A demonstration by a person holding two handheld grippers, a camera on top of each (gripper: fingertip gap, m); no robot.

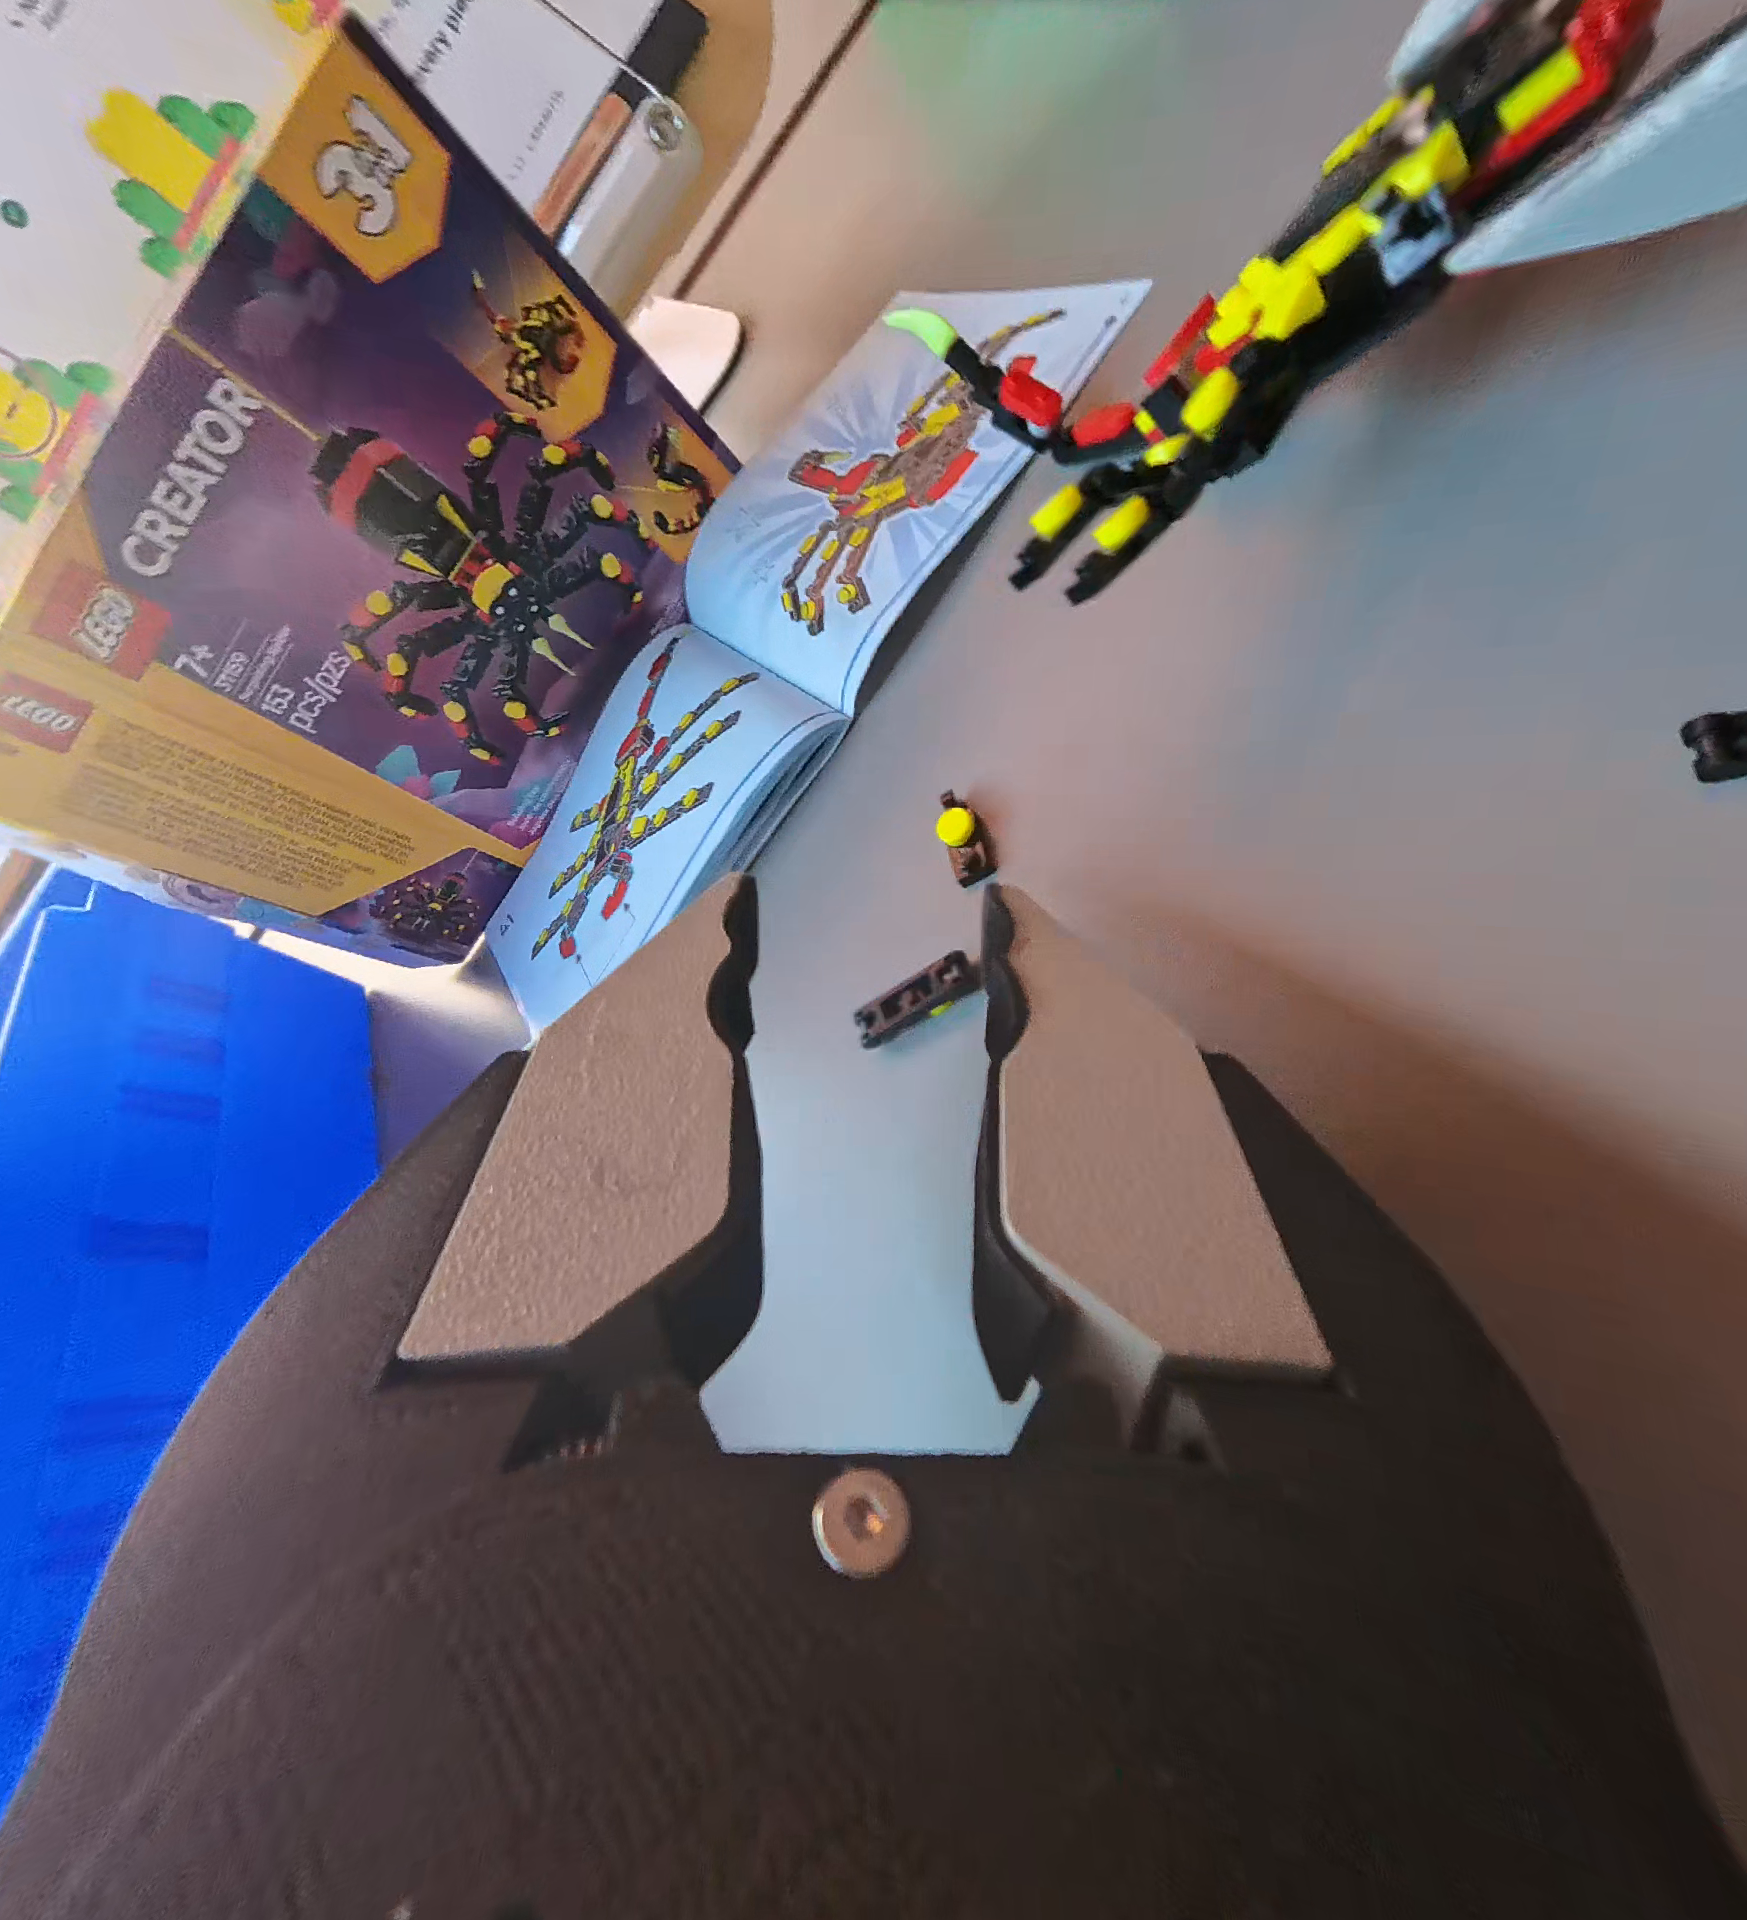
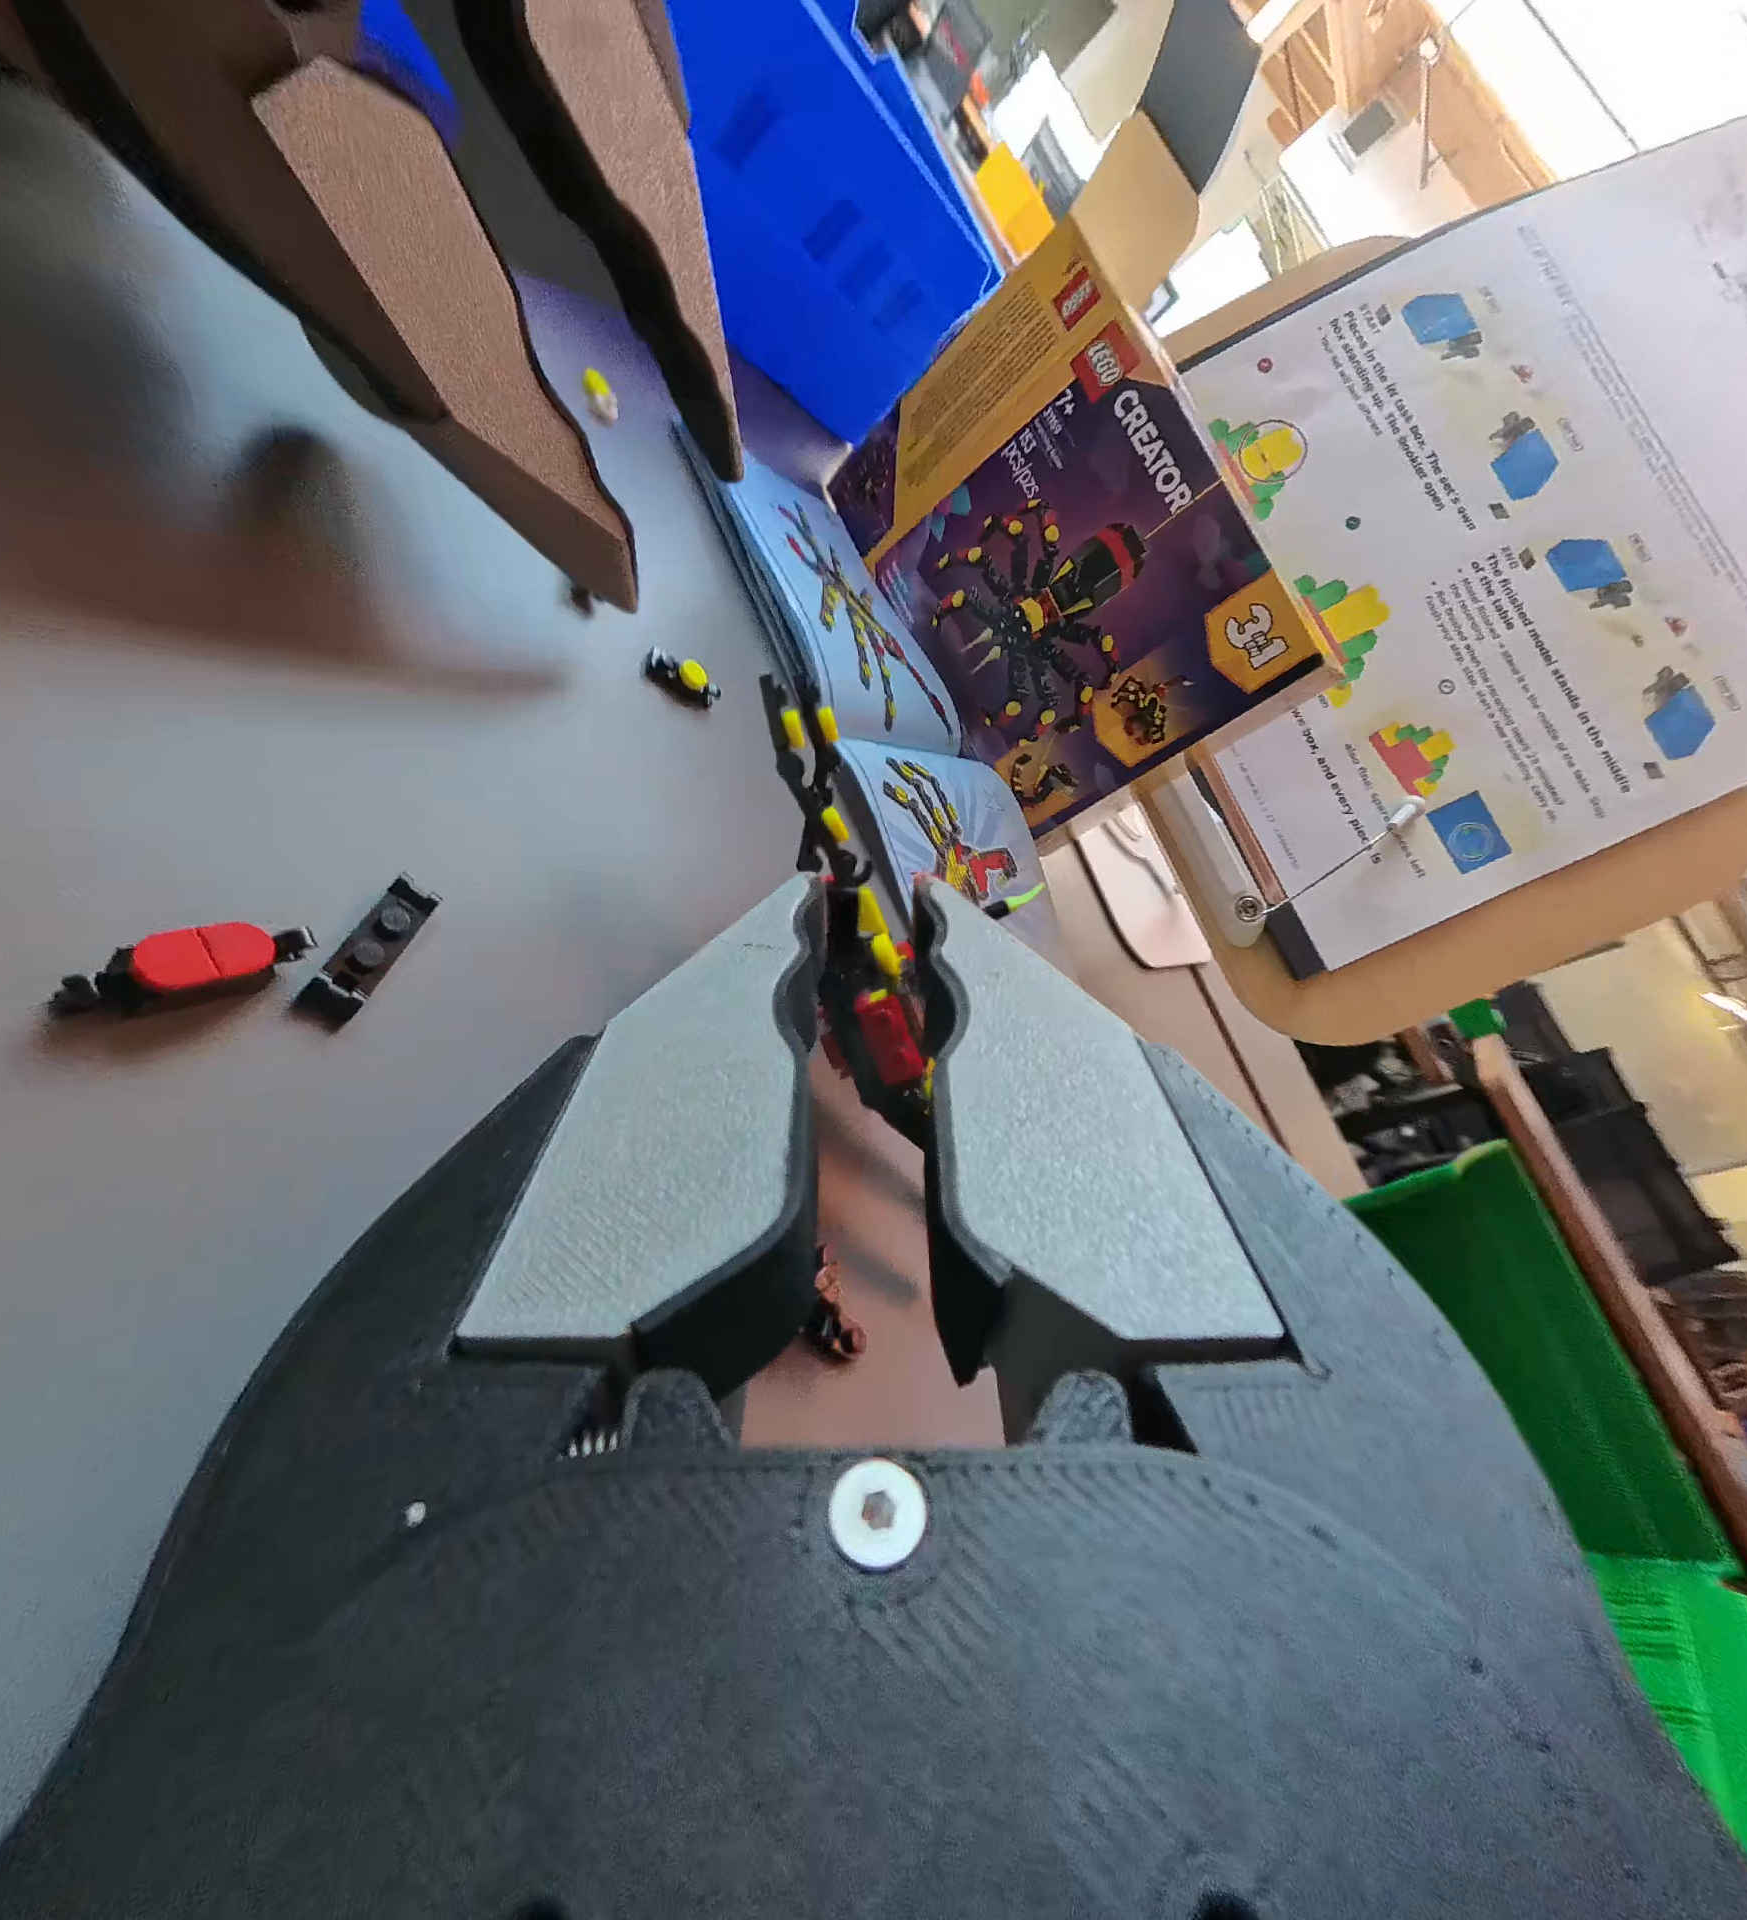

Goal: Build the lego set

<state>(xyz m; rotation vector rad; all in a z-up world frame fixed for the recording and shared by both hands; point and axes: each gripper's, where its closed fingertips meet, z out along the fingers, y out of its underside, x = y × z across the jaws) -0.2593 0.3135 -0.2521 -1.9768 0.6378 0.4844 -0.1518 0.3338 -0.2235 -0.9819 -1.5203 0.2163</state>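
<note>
Your black, yellow and red brick-built creature model point(image 2: 864, 997) sits pinched between the fingers of your right gripper point(image 2: 869, 904), its jointed legs reaching out past the tips, above the grey bench point(image 2: 173, 1195). Your left gripper point(image 1: 864, 899) stands well open and empty, with a small black piece topped by a yellow stud point(image 1: 960, 836) just beyond its tips and a black plate point(image 1: 916, 1000) between its fingers. The open instruction booklet point(image 1: 744, 707) and purple set box point(image 1: 329, 540) lie farther left.
</note>
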